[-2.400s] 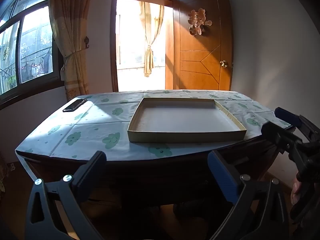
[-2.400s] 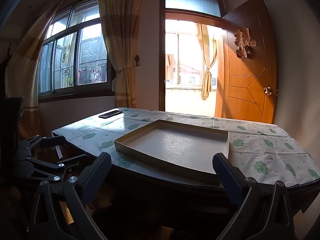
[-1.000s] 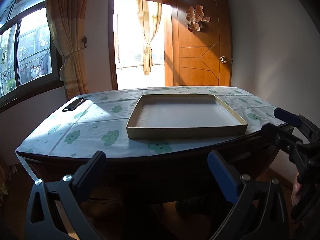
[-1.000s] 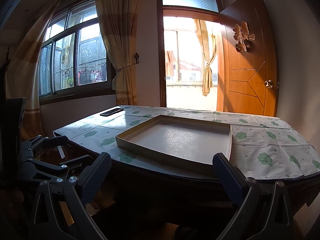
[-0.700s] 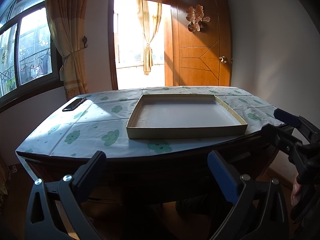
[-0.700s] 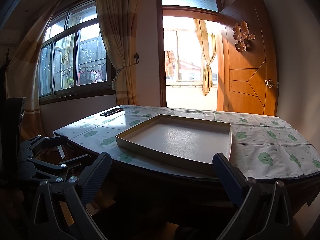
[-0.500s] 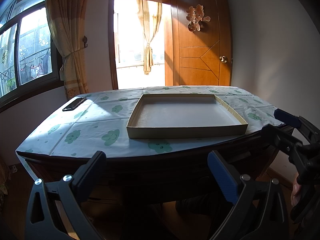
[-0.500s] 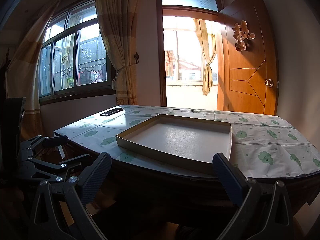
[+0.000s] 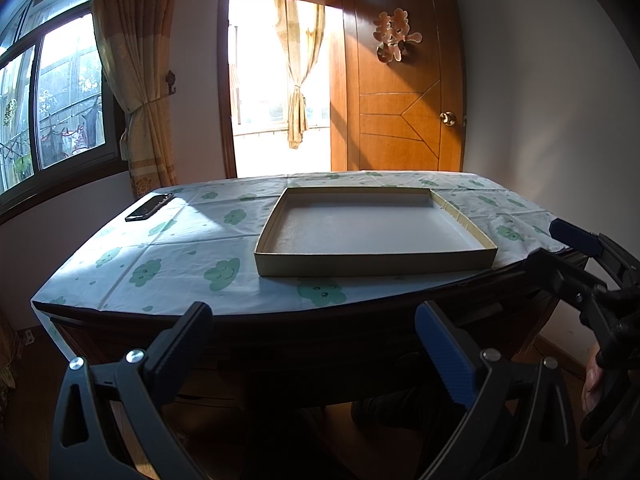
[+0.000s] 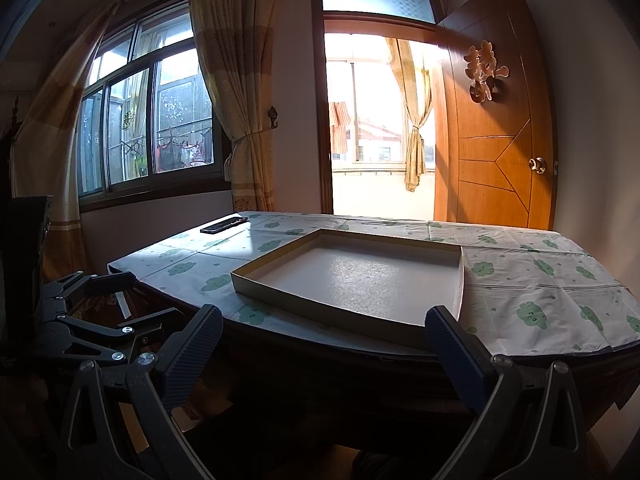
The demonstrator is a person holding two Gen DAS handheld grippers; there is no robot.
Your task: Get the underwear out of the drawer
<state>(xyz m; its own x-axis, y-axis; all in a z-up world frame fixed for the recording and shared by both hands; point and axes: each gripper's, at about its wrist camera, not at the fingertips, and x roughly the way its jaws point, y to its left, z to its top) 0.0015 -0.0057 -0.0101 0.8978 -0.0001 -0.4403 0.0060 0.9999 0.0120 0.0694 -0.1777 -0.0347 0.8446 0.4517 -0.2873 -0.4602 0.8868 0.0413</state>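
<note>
No underwear shows in either view. The table's dark wooden front [image 9: 280, 336] [image 10: 360, 372] lies in deep shadow, and I cannot make out a drawer in it. My left gripper [image 9: 312, 320] is open and empty, held low before the table's near edge. It also appears at the left of the right wrist view as the left gripper [image 10: 136, 300]. My right gripper [image 10: 324, 320] is open and empty too, at the same edge further right. In the left wrist view the right gripper [image 9: 560, 248] shows at the right margin, with a hand [image 9: 592, 384] below it.
A shallow empty cardboard tray [image 9: 376, 266] [image 10: 320, 312] rests on the cloud-print tablecloth [image 9: 180, 264]. A black flat device [image 9: 149, 207] lies at the far left corner. Behind the table are a window with curtains, a bright doorway and an open wooden door [image 9: 404, 92].
Both views have risen slightly since 2.4 s ago, showing more of the tabletop. Over the last second nothing has visibly moved, and both grippers have stayed open.
</note>
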